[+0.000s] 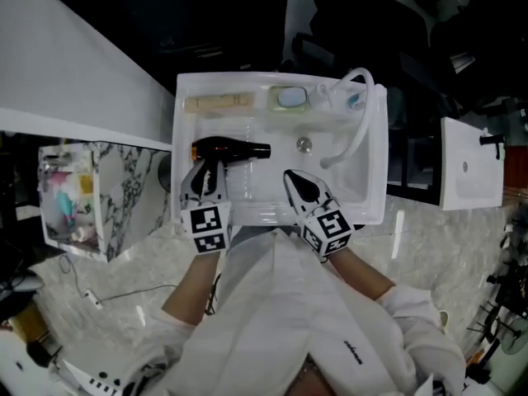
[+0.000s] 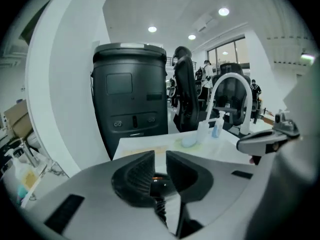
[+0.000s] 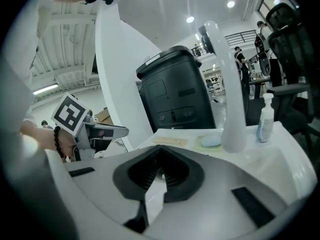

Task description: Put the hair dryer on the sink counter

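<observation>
A black hair dryer lies on the left side of the white sink counter, nozzle pointing right, handle toward me. My left gripper comes in from the front and its jaws are closed on the handle. In the left gripper view the dark handle sits low between the two pads of my left gripper. Over the front of the basin my right gripper is shut with nothing in it. The right gripper view shows that gripper's tips meeting.
A white curved faucet rises at the sink's right. Along the back rim lie a wooden comb, a soap dish and a pump bottle. A marble-patterned box stands left, a second sink right, and a black bin behind.
</observation>
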`<state>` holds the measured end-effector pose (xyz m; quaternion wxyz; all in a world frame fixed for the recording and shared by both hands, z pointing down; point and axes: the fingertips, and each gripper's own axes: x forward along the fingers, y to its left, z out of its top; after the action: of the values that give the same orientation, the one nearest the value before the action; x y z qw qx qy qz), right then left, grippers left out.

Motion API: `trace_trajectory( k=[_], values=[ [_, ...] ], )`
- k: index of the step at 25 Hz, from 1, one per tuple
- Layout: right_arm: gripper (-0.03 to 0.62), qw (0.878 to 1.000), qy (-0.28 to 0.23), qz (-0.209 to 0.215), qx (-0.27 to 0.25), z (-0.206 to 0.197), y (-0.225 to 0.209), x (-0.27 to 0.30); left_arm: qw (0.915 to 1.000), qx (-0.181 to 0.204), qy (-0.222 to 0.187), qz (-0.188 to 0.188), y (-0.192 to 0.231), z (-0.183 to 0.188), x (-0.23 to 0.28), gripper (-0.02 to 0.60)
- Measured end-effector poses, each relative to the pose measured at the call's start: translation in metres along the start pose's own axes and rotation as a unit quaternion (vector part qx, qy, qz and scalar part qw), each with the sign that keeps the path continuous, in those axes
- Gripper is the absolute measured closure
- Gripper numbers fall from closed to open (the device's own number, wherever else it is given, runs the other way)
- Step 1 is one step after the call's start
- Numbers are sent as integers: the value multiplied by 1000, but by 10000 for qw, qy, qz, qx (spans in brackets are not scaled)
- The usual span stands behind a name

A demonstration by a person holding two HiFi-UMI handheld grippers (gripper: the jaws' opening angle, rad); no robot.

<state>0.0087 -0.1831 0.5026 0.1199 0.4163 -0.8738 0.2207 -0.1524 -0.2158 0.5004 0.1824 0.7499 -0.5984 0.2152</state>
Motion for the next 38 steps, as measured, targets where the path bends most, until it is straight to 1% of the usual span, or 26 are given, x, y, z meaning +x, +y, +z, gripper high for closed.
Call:
trace_trajectory(
  k=[1, 4, 10, 15, 18, 22, 27, 31, 38],
  values=[
    [577, 10000, -57, -42, 12, 3, -2, -6, 9999, 8, -142, -7, -2, 8, -3, 509],
    [577, 9994, -235, -233, 29, 10, -9, -22, 9989, 65, -455, -100, -12, 26, -10, 538],
    [577, 9948, -713, -729, 33, 27, -31, -62, 9966, 200, -721, -356, -38, 44, -16, 545],
    [577, 9869, -1000, -1263, 110, 37, -58, -88, 9926, 260, -1008, -628, -62, 58, -21, 551],
    [577, 9825, -1124, -1479, 128, 41, -68, -99, 9905, 274, -1121, -746, -70, 61, -27, 551],
    [577, 9795, -1196, -1613, 175, 42, -74, -108, 9889, 295, -1224, -793, -72, 62, -33, 551],
    [577, 9774, -1242, -1702, 188, 40, -76, -112, 9897, 321, -1209, -691, -64, 57, -34, 551],
    [577, 9777, -1216, -1697, 227, 39, -76, -113, 9901, 274, -1224, -622, -59, 55, -36, 551],
    [577, 9789, -1189, -1656, 143, 38, -74, -111, 9908, 260, -1233, -486, -45, 53, -39, 551]
  ],
)
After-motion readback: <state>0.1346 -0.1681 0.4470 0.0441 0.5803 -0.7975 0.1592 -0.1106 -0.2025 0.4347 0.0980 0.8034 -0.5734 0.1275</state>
